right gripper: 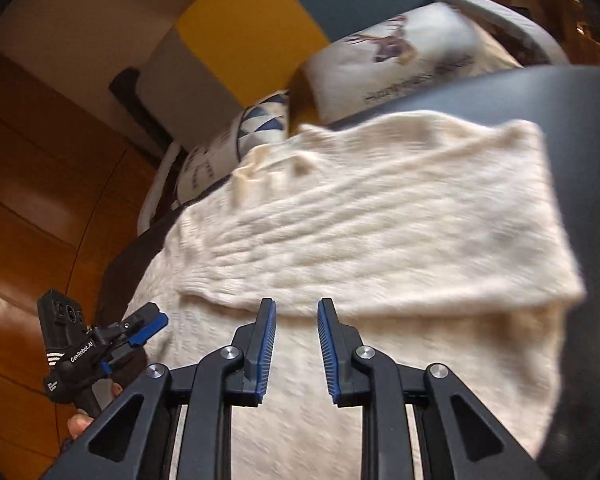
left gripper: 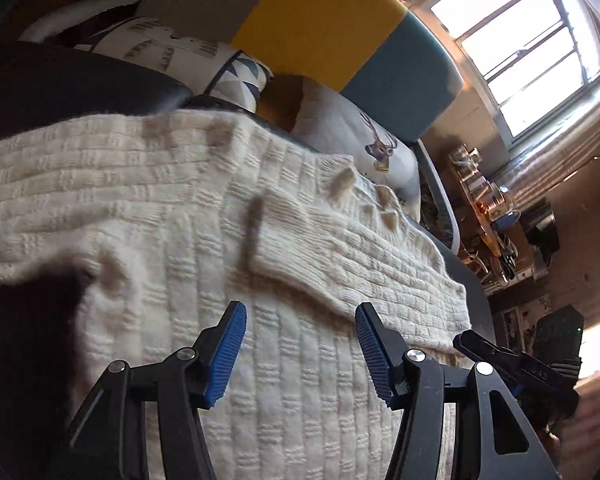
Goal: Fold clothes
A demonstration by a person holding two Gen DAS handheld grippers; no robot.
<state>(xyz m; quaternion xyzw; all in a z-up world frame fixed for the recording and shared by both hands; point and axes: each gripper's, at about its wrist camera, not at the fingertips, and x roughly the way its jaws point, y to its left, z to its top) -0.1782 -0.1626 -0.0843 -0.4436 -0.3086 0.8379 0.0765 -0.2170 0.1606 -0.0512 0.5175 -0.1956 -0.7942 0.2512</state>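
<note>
The cream knit sweater (left gripper: 148, 200) lies spread on a dark bed (left gripper: 60, 80), short of the pillows (left gripper: 360, 140) at the headboard, which here serve as the landmark. On the left of the sweater, away from the deer pillow, the body lies flat with no fold visible; its far-left edge drops into shadow and cannot be judged. Toward the middle, one sleeve (left gripper: 340, 256) is already laid across the body, its cuffed end resting on the knit below the pillows. The left gripper (left gripper: 300, 344) hovers over the body just below that sleeve, fingers spread wide and holding nothing.

In the right wrist view the same folded-over part (right gripper: 380, 232) forms a broad band across the sweater, below the pillows. The right gripper (right gripper: 296, 344) sits just short of its near edge, fingers parted by a narrow gap, nothing between them.

By my reading, the folding is at an early-middle stage: one sleeve is in, while the other side and the lengthwise folds of the body appear left to do.
</note>
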